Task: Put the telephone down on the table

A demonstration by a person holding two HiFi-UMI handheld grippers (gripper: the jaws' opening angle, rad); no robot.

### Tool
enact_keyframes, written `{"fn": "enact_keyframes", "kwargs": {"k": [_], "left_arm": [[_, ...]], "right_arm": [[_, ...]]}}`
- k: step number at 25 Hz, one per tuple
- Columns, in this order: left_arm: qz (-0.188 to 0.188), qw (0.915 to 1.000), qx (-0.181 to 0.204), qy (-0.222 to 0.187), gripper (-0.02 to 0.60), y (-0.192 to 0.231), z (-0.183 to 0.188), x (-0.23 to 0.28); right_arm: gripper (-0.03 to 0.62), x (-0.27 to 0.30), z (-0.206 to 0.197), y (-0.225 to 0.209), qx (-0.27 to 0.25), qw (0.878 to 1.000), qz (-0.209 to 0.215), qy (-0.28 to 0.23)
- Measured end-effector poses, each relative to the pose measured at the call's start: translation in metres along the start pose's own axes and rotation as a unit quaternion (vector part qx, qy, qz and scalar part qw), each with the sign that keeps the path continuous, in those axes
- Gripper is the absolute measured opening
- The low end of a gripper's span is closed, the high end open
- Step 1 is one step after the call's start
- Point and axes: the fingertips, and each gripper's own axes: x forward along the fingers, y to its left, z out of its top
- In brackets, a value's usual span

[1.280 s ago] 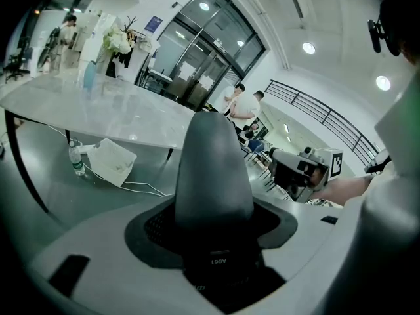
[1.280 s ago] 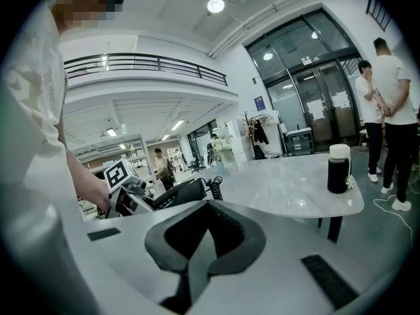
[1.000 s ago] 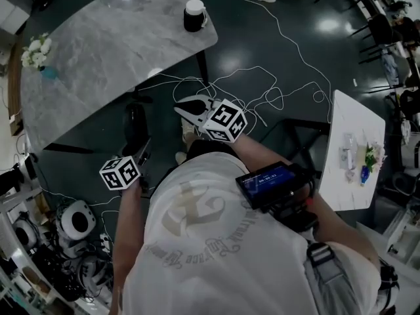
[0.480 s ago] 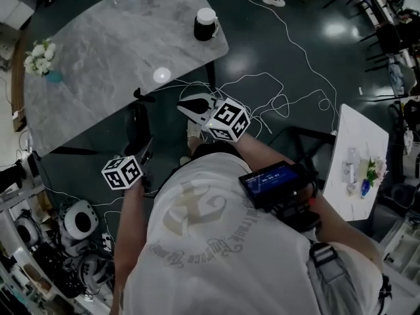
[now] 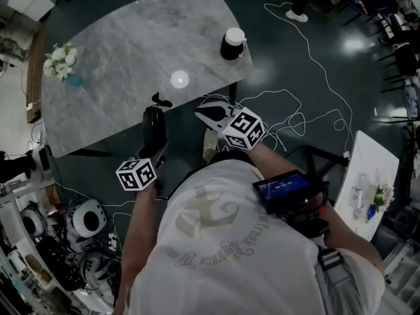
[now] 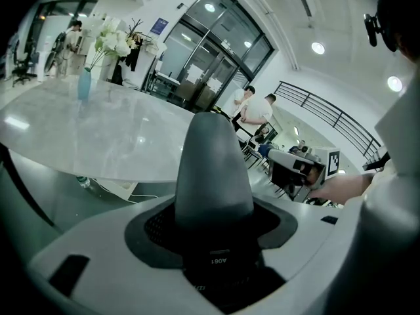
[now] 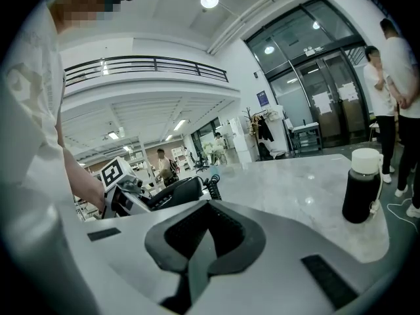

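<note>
Left gripper (image 5: pixel 157 153) is clamped on the phone (image 5: pixel 153 123). I've got it just off the table's (image 5: pixel 118 58) near edge, not on the top. Right gripper (image 5: pixel 211 114) sits beside it, jaws pressed together, nothing between them.

In the head view the phone (image 5: pixel 153 125) covered the left gripper's (image 5: pixel 156 151) fingers, and in the left gripper view its dark end filled the middle and hid them too. The items (image 5: pixel 359 192) on the white side desk (image 5: pixel 371 159) were too small to tell, and the person's shirt (image 5: pixel 216 254) hid the floor (image 5: pixel 315 77) beneath.
</note>
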Motion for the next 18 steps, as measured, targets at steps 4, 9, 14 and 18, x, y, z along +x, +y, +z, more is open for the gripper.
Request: {"fn": "enact_keyframes", "kwargs": {"k": [4, 9, 14, 18], "left_arm": [[0.001, 1.0000, 0.001, 0.001, 0.279, 0.006, 0.015, 0.007], [0.004, 1.0000, 0.001, 0.003, 0.279, 0.013, 0.030, 0.017], [0.015, 0.9999, -0.001, 0.006, 0.279, 0.018, 0.044, 0.027], [0.022, 0.9997, 0.002, 0.011, 0.279, 0.019, 0.057, 0.034]], "right_arm": [[0.015, 0.009, 0.006, -0.013, 0.003, 1.000, -0.002, 0.001], [0.015, 0.016, 0.010, -0.030, 0.009, 1.000, -0.004, 0.002], [0.015, 0.021, 0.014, -0.048, 0.015, 1.000, -0.002, 0.001], [0.015, 0.024, 0.023, -0.063, 0.018, 1.000, 0.000, -0.006]]}}
